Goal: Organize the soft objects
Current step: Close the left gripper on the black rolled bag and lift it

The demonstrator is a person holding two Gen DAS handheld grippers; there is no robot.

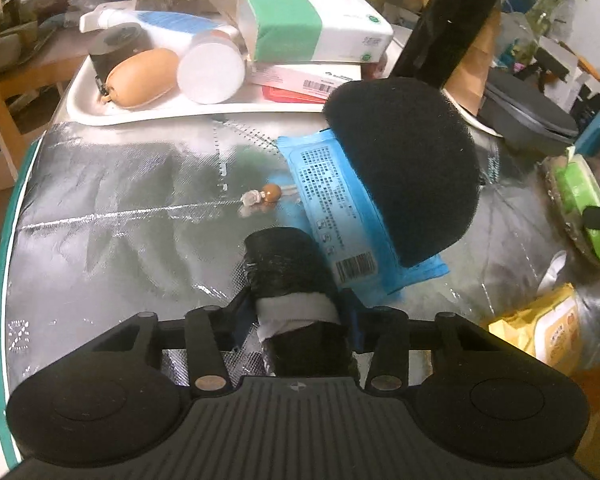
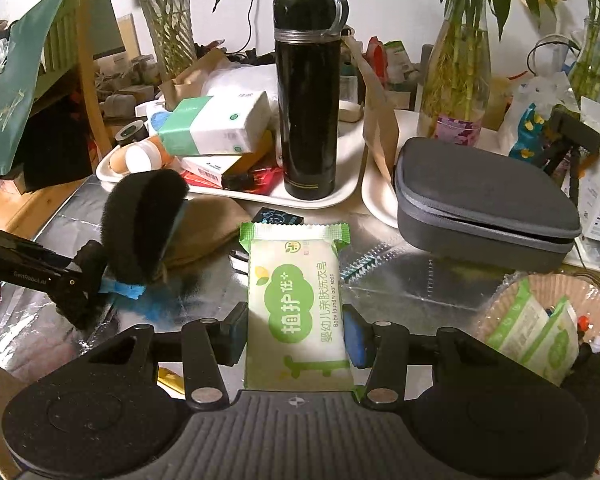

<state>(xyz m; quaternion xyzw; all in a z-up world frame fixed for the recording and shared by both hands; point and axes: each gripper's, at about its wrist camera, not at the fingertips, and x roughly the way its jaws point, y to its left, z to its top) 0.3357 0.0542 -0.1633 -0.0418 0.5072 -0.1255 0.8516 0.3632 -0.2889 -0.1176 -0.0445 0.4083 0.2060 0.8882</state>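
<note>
Right wrist view: the right gripper [image 2: 296,334] clamps a green-and-white wrapped soap bar [image 2: 298,304], pads pressing both long sides. The bar's long axis runs bottom-to-top thru frame centre, far end toward a black flask [image 2: 306,96] standing upright on a white tray [image 2: 342,194].

At left centre the left gripper [image 2: 96,276] reaches in from the left edge w/ a black foam piece [image 2: 140,224], rounded end upward.

Left wrist view: the left gripper [image 1: 296,312] is closed on a black roll banded in white cloth [image 1: 290,276] running up the frame centre. The foam piece [image 1: 404,168] fills centre-right, long axis slanting upper left to lower right, over a blue packet [image 1: 332,208] lying on the silver mat [image 1: 112,208]. Whether the roll joins the foam can't be told.
</note>
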